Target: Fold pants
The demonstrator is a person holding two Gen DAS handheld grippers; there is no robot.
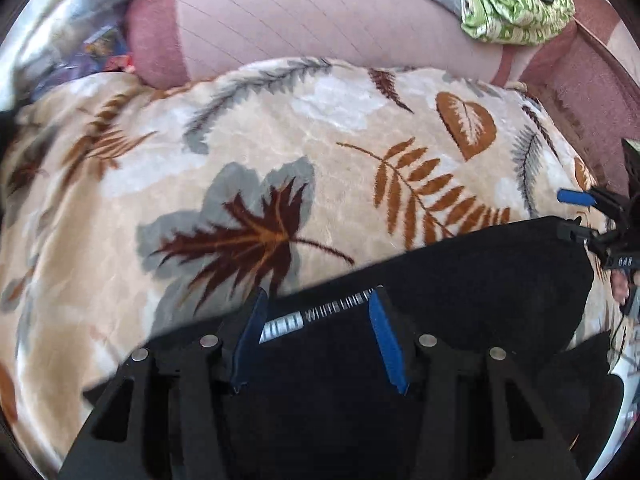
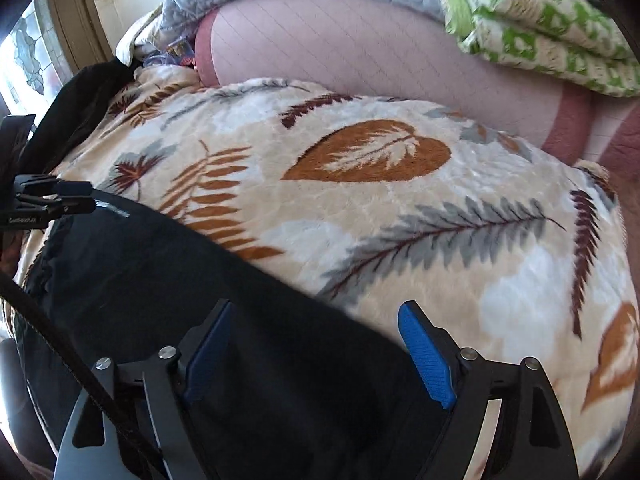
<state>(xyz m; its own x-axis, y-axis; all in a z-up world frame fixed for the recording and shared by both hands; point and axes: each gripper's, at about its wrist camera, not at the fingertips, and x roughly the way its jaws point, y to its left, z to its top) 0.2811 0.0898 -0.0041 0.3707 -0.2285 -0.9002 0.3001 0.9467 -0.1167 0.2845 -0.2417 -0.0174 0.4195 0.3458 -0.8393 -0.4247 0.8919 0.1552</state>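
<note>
Hovering over the near edge of the black pants (image 1: 460,280), both tools point steeply down at the cloth, which lies spread on a leaf-print blanket (image 1: 200,160) covering the bed. The left tool (image 1: 320,332) stands partly open, its blue pads straddling the white-lettered waistband strip (image 1: 320,312), not visibly pinching it. The right tool (image 2: 316,348) is spread wide, one pad over the dark fabric and the other over bare blanket just beyond the pants' edge; it holds nothing.

The likely trouble, as I judge it: the plush blanket could get nipped along with the pants, especially at the right tool, where the hem runs between the pads. A one-layer grab would leave the fold lopsided.

Ahead of both tools the blanket lies open up to the pink pillow (image 1: 320,20) and green patterned bedding (image 2: 540,28), giving room to carry the edge forward.
</note>
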